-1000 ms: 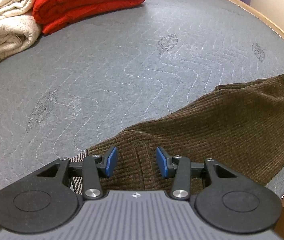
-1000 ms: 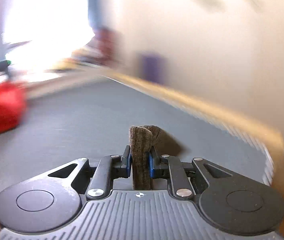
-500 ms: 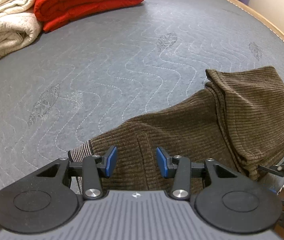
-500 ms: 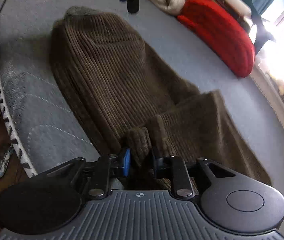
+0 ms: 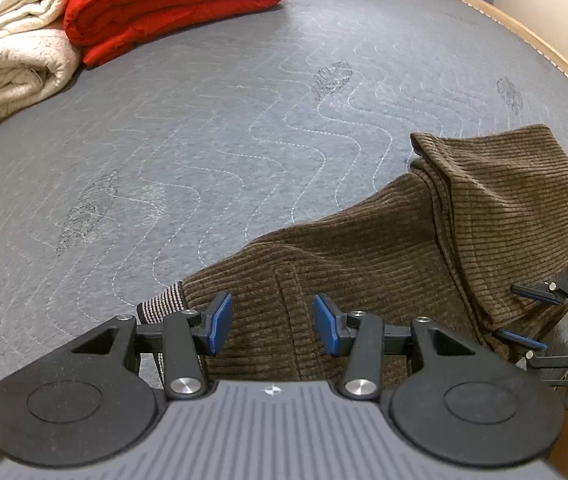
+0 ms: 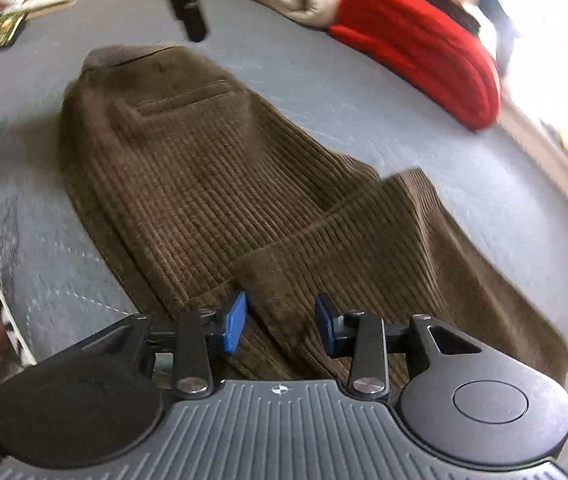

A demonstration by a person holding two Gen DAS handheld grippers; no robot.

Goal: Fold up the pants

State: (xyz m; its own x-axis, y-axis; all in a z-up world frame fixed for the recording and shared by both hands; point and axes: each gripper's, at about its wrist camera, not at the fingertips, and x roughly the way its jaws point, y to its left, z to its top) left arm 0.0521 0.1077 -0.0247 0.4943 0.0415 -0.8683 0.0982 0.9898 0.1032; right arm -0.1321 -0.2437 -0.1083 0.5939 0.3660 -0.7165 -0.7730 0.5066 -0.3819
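The brown ribbed corduroy pants (image 6: pixel 204 184) lie on the grey quilted mattress (image 5: pixel 224 140), legs doubled back over themselves (striped lining showing at the waistband). Left gripper (image 5: pixel 270 322) and right gripper (image 6: pixel 280 320) both gape, holding nothing, over the pants.

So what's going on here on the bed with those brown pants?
A person with a gripper in each hand is folding brown corduroy pants on a grey quilted mattress. The leg end lies doubled over the rest of the pants. The right gripper is open at that folded edge, gripping nothing. The left gripper is open too, over the waistband end. A red blanket and cream blankets sit at the far side.
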